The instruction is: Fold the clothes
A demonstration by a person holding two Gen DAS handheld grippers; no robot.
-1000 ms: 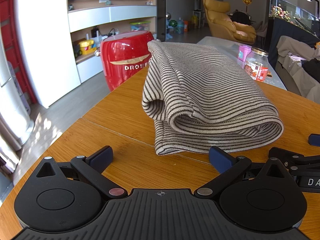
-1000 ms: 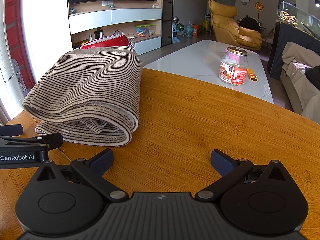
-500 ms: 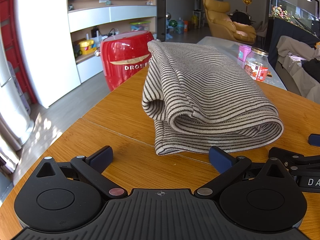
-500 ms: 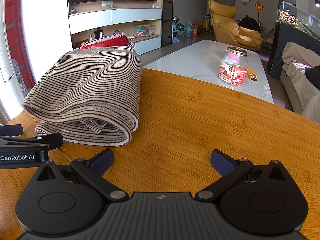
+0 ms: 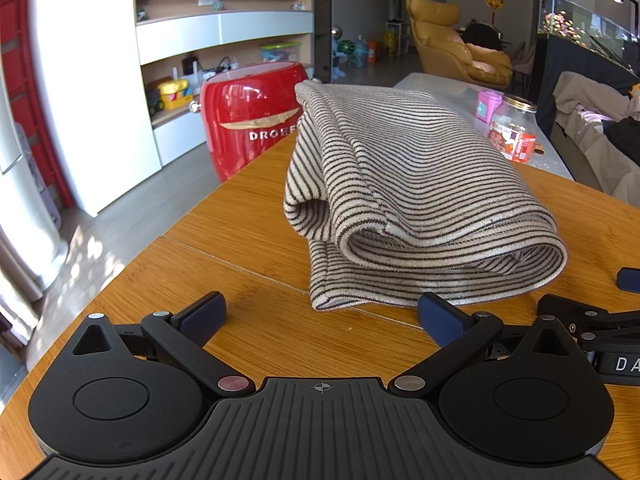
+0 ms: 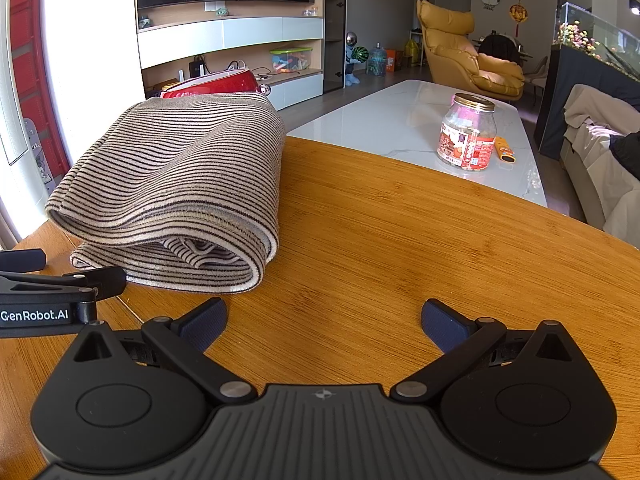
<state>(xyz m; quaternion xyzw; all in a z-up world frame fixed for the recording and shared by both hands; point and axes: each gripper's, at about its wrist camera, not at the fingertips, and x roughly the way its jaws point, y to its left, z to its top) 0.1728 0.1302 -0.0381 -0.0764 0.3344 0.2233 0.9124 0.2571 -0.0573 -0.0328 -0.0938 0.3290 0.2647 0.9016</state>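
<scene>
The striped garment [image 5: 404, 200] sits folded in a thick bundle on the wooden table [image 6: 400, 240]. Left gripper [image 5: 320, 316] hovers just before it, jaws spread wide, empty; right gripper [image 6: 324, 320] beside it, likewise wide and empty.

Two black claws [image 5: 322, 314] [image 6: 324, 318] with navy-blue pads [image 6: 202, 322], silver pivot screws, ribbed bases, white "GenRobot.AI" lettering.

Striped garment [image 5: 404, 200] folded (thick bundle), lying on wooden table [image 5: 240, 224].
</scene>
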